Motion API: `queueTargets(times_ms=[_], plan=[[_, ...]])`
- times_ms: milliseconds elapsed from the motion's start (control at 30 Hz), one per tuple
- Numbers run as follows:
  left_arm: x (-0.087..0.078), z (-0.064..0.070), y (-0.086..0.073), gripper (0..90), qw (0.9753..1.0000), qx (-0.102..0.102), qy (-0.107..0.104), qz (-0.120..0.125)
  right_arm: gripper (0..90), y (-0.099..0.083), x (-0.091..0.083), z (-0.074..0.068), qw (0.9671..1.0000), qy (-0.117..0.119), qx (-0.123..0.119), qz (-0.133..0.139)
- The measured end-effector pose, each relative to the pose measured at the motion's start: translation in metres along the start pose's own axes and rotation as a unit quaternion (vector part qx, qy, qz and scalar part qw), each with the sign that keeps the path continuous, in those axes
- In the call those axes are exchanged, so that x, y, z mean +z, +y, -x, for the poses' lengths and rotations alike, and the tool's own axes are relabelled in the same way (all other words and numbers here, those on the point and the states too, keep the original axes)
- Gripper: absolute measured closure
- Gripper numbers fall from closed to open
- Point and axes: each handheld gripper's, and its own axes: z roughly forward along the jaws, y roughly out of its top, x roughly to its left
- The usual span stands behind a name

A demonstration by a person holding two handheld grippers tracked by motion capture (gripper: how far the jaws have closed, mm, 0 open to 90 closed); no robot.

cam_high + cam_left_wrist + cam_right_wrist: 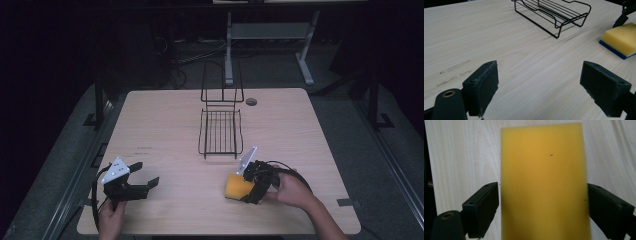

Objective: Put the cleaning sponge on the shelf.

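a yellow sponge point(238, 187) is seen lying flat on the pale wooden table point(165, 135), down toward five o'clock on the tabletop, with a thin blue layer showing along its lower edge in the left gripper view (there it sits at two o'clock of the frame). the right gripper point(248, 186) is held over it by the right hand point(289, 190), tilted down from the three o'clock side. in the right gripper view the sponge point(544, 182) is framed between the two black jaws, which are spread to either side of it; the jaw at three o'clock is drawn right up to the sponge's edge, while a sliver of table is left visible at the nine o'clock jaw. whether the sponge is actually being pressed cannot be told, and no squeeze is seen in the foam.

the left gripper point(146, 178) is held low by the left hand point(111, 214) near the table's seven o'clock corner, well apart from the sponge. its jaws are parted wide, with bare wood seen between them in the left gripper view, and nothing is held.

a black wire rack point(220, 131) is stood at the middle of the table, just toward twelve o'clock from the sponge and clear of it. a small round hole point(251, 101) is noted in the tabletop near the far edge.
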Motion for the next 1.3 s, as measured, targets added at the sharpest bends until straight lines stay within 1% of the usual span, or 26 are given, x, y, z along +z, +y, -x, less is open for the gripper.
queueTargets(times_ms=[467, 600, 633, 700, 1000, 1033, 1133, 1300], plan=[[0.0006, 0.0003, 0.0003, 14.5, 1.0000, 0.002, -0.003, -0.002, 14.3, -0.0031, 0.0071, -0.0023, 1.0000, -0.008, -0.001, 0.004], [0.0005, 0.0003, 0.0003, 14.5, 1.0000, 0.001, -0.002, 0.000, 15.7, -0.0036, 0.0085, -0.0025, 0.9999, -0.010, -0.001, 0.003], [0.0005, 0.0001, 0.0002, 14.5, 1.0000, 0.000, -0.002, 0.000, 18.3, -0.0037, 0.0081, -0.0023, 0.9999, -0.009, -0.002, 0.005], [0.0004, 0.0003, 0.0002, 14.5, 1.0000, 0.000, -0.002, 0.000, 19.4, -0.0039, 0.0080, -0.0020, 0.9999, -0.009, -0.002, 0.005], [0.0007, 0.0007, 0.0004, 14.5, 1.0000, 0.000, -0.003, 0.000, 21.1, -0.0045, 0.0062, -0.0011, 1.0000, -0.007, -0.003, 0.004], [0.0007, 0.0007, 0.0004, 14.5, 1.0000, 0.001, -0.002, 0.000, 21.2, -0.0045, 0.0050, -0.0005, 1.0000, -0.005, -0.001, 0.008], [0.0006, 0.0004, 0.0003, 14.5, 1.0000, 0.000, -0.002, 0.000, 21.3, -0.0048, 0.0043, 0.0003, 1.0000, -0.004, -0.002, 0.009], [-0.0001, 0.0002, 0.0004, 14.5, 1.0000, 0.001, 0.000, 0.000, 21.5, -0.0019, -0.0010, 0.0005, 0.9999, -0.009, -0.004, 0.008]])
